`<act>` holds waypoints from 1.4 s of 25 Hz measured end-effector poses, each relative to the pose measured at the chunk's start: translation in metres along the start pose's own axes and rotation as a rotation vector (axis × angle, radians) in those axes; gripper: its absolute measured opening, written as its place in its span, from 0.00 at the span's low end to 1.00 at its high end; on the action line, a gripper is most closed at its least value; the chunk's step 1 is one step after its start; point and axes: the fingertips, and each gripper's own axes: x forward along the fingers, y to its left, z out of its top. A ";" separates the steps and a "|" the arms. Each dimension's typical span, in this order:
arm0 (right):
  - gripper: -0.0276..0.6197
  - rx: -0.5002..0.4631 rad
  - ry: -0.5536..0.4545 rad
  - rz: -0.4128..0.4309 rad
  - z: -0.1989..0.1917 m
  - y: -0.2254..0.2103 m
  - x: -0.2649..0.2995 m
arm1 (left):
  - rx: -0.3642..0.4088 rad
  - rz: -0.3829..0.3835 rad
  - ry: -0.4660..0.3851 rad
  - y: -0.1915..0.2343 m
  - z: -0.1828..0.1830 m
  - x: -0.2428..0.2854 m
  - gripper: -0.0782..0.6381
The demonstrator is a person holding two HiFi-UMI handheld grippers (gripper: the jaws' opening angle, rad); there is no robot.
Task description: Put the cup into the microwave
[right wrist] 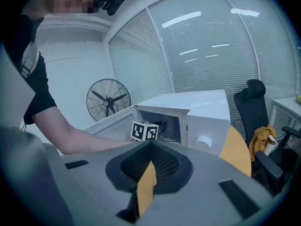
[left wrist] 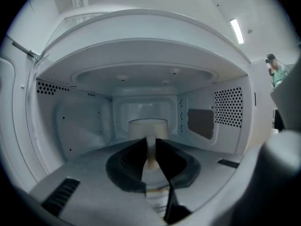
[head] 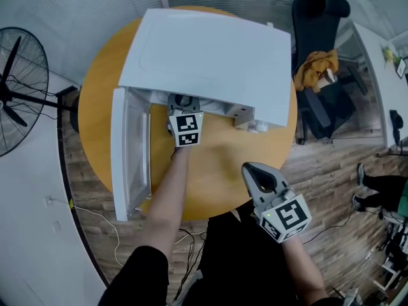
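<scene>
Where the open microwave (head: pixel 210 56) fills the upper centre of the head view, the left gripper (left wrist: pixel 150 149) is inside it, pinching what looks like the handle of the pale cup (left wrist: pixel 148 125) mid-cavity. The cup seems rigid, light and breakable, so that handle is probably the safest hold. Lower right, the right gripper (right wrist: pixel 150 147) hangs pressed together and empty; the cup's base and contents are hidden.

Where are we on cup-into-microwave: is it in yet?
Done: the microwave has its door open, and the cup is inside the cavity. In hand: the left gripper reaches into the opening, jaws closed on the cup's handle; whether the cup rests on the floor can't be told. Left: release and pull out. The right gripper is shut and empty.
</scene>
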 end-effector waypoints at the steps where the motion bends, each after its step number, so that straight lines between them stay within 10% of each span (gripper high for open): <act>1: 0.06 0.000 -0.001 -0.001 0.000 0.000 0.000 | -0.004 -0.005 0.003 -0.001 -0.002 -0.001 0.16; 35: 0.06 0.006 -0.150 0.038 -0.018 0.018 -0.093 | -0.049 0.110 -0.004 -0.049 0.032 -0.172 0.20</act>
